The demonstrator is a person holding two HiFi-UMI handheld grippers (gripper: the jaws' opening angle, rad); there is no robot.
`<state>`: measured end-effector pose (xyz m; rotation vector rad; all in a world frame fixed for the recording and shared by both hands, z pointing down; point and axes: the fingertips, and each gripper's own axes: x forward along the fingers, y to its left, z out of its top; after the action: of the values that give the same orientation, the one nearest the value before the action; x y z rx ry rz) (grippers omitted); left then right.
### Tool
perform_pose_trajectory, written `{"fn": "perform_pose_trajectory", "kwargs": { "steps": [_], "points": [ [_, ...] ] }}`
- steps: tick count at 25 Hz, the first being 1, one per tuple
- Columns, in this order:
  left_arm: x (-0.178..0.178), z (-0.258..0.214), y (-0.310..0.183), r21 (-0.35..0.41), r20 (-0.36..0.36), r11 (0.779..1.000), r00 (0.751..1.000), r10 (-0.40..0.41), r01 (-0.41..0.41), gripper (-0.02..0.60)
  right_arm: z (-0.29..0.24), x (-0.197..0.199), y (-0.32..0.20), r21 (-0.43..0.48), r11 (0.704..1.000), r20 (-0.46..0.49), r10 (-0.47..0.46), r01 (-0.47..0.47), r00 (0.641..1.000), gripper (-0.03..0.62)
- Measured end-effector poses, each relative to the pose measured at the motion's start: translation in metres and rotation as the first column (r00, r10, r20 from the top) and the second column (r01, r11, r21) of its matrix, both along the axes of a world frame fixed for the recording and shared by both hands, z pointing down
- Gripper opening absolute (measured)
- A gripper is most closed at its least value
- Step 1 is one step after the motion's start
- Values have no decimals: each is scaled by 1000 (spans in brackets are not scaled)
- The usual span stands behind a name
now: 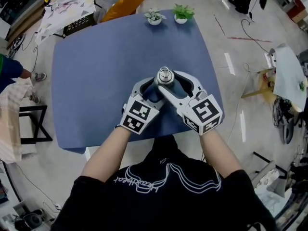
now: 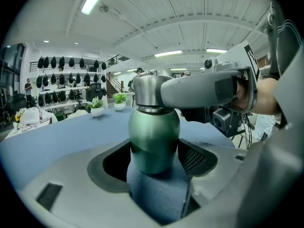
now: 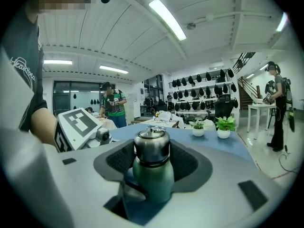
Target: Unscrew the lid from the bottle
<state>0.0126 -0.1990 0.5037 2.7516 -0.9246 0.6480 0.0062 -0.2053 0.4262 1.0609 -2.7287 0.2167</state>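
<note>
A green metal bottle (image 2: 154, 141) stands upright on the blue table (image 1: 96, 71), near its front edge. Its silver lid (image 1: 165, 76) has a small ring handle on top. My left gripper (image 1: 155, 88) reaches in from the left, its jaws against the bottle's body (image 3: 153, 182), low down. From the right comes my right gripper (image 1: 169, 81), and its dark pads sit against both sides of the lid (image 3: 152, 148). In the left gripper view, one grey finger (image 2: 199, 90) of the right gripper crosses in front of the lid.
Two small potted plants (image 1: 154, 17) (image 1: 182, 13) stand at the table's far edge. An orange cushion (image 1: 124, 5) and a black crate (image 1: 77, 24) lie beyond it. A black stand (image 1: 33, 124) is on the left. People (image 3: 110, 106) (image 3: 275, 103) stand in the room behind.
</note>
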Motion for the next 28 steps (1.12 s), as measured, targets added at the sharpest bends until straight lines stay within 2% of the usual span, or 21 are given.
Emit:
{"fn": "perform_pose_trajectory", "kwargs": {
  "steps": [8, 15, 22, 28],
  "points": [
    [-1, -1, 0, -1, -16, 999, 999, 47, -47, 314, 0, -1, -1, -2, 998, -24, -62, 62, 998, 236],
    [-2, 1, 1, -18, 1, 982, 982, 190, -190, 316, 3, -4, 1, -38, 979, -54, -200, 198, 978, 235],
    [-6, 2, 2, -36, 13, 939, 940, 342, -341, 316, 4, -7, 1, -86, 924, -63, -379, 373, 923, 235],
    [-9, 0, 3, -58, 17, 880, 881, 472, -471, 316, 2, -12, 1, -117, 846, -96, -531, 520, 842, 235]
  ]
}}
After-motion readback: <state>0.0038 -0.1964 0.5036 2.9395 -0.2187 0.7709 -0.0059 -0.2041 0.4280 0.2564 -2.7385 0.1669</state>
